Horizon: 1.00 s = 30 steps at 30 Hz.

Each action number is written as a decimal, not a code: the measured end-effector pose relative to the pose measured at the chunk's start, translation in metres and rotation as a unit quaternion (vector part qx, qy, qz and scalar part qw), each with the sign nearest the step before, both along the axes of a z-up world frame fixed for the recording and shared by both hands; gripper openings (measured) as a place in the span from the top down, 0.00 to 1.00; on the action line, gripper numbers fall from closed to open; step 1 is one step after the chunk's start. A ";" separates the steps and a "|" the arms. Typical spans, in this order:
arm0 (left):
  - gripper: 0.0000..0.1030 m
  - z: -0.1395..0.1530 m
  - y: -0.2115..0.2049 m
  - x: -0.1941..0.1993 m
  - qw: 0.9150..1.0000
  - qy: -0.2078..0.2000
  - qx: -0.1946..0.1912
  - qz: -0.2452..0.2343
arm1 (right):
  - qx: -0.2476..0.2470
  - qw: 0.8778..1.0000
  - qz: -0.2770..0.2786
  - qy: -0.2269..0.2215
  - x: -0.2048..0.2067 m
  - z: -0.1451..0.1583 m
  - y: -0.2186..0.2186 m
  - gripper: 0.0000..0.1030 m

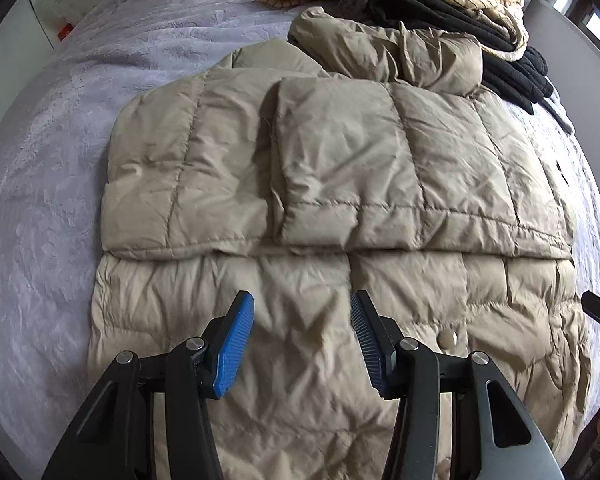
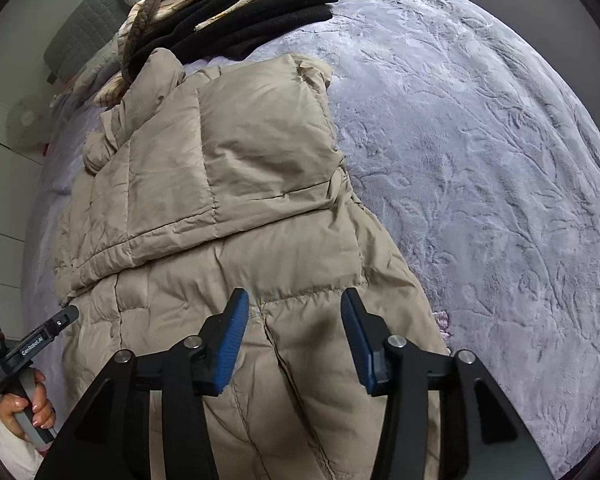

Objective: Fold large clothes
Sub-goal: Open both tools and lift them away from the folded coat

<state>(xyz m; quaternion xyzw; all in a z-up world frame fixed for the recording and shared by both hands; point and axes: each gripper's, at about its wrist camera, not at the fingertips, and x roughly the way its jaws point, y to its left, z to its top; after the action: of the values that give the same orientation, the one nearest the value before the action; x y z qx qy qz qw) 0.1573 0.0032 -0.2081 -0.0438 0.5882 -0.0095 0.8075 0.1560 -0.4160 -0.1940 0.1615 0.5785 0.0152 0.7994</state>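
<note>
Jacket [image 1: 332, 208] on bedspread [image 1: 60, 200] — clothes pile [image 1: 440, 4] behind

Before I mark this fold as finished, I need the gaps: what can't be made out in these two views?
- Puffer jacket hem: cut off by the bottom edge and hidden behind the left gripper and the right gripper.
- Sleeves: tucked under folded panels, both views.
- Pile of dark clothes: cropped by the top edge; count unclear.
</note>
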 end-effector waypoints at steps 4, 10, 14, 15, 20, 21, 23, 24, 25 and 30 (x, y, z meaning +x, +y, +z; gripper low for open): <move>0.05 0.008 -0.007 -0.013 1.000 -0.005 0.003 0.015 | 0.008 1.000 0.006 -0.001 -0.006 0.008 -0.003 0.35; 0.05 0.023 -0.022 -0.028 1.000 0.000 0.010 0.012 | 0.015 1.000 0.016 -0.009 -0.014 0.024 -0.004 0.22; 0.05 0.033 -0.031 -0.035 1.000 0.000 0.018 0.009 | 0.016 0.999 0.026 -0.022 -0.021 0.036 -0.003 0.15; 0.05 0.035 -0.033 -0.037 1.000 0.000 0.018 0.009 | 0.015 0.999 0.025 -0.024 -0.023 0.038 -0.003 0.14; 0.05 0.047 -0.044 -0.047 1.000 0.001 0.017 0.008 | 0.008 0.999 0.019 -0.045 -0.032 0.049 -0.006 0.00; 0.05 0.049 -0.046 -0.047 1.000 0.001 0.018 0.008 | 0.007 0.999 0.020 -0.045 -0.033 0.051 -0.006 0.00; 0.05 0.053 -0.050 -0.053 1.000 0.001 0.020 0.006 | 0.012 0.999 0.025 -0.041 -0.035 0.054 -0.006 0.00; 0.05 0.055 -0.050 -0.055 1.000 -0.001 0.020 0.006 | 0.013 0.999 0.027 -0.039 -0.036 0.056 -0.005 0.00; 0.05 0.058 -0.050 -0.059 1.000 -0.003 0.023 0.007 | 0.015 0.999 0.031 -0.037 -0.037 0.057 -0.005 0.00; 0.05 0.067 -0.046 -0.075 0.999 -0.007 0.029 0.015 | 0.026 0.999 0.037 -0.030 -0.044 0.064 -0.003 0.00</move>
<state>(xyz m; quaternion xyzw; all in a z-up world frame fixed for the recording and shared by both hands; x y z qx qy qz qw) 0.0824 -0.0424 -0.1410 -0.0288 0.5820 0.0193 0.8124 0.1122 -0.4187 -0.1295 0.1597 0.5590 0.0649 0.8111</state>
